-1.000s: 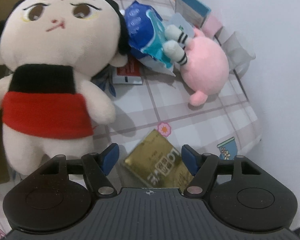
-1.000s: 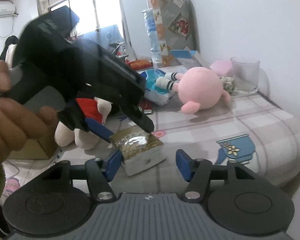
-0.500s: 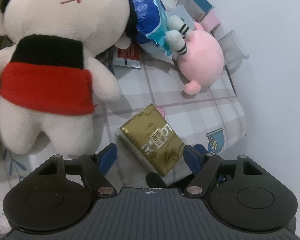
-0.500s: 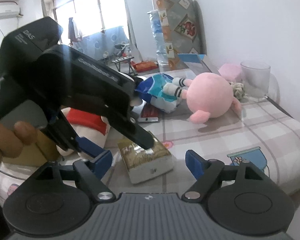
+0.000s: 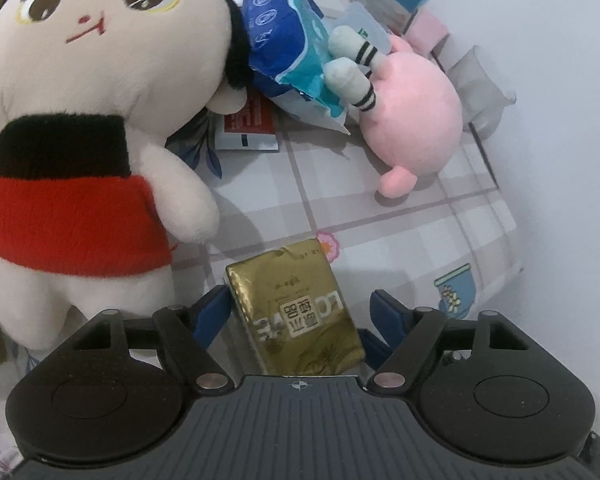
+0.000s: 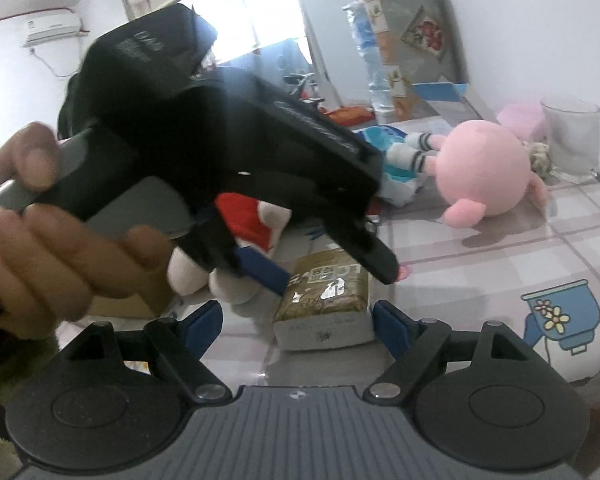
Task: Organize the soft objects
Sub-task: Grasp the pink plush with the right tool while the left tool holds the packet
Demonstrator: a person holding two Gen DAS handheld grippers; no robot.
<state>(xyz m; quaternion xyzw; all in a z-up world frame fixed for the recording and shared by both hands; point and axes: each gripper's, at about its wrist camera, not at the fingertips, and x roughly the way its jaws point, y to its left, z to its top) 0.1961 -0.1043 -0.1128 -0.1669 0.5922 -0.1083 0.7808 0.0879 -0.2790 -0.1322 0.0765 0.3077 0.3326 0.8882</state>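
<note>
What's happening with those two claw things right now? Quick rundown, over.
Left gripper open, straddling gold tissue pack. Right gripper open, facing the pack. Big doll close beside it; pink plush well clear.

Setting: lived-in room of a home. Evidence: wall air conditioner (image 6: pixel 52 29) high on the left; bright window (image 6: pixel 260 12) behind; surface under a checked cloth (image 5: pixel 400 216) printed with flowers and a blue pot (image 6: pixel 560 316); plush doll (image 5: pixel 92 128) in a red top; round pink plush (image 5: pixel 412 112); blue soft pack (image 5: pixel 288 48); gold tissue pack (image 5: pixel 296 304); glass cup (image 6: pixel 570 136) by the white wall; water bottle (image 6: pixel 370 52) beside a patterned box (image 6: pixel 416 40).
</note>
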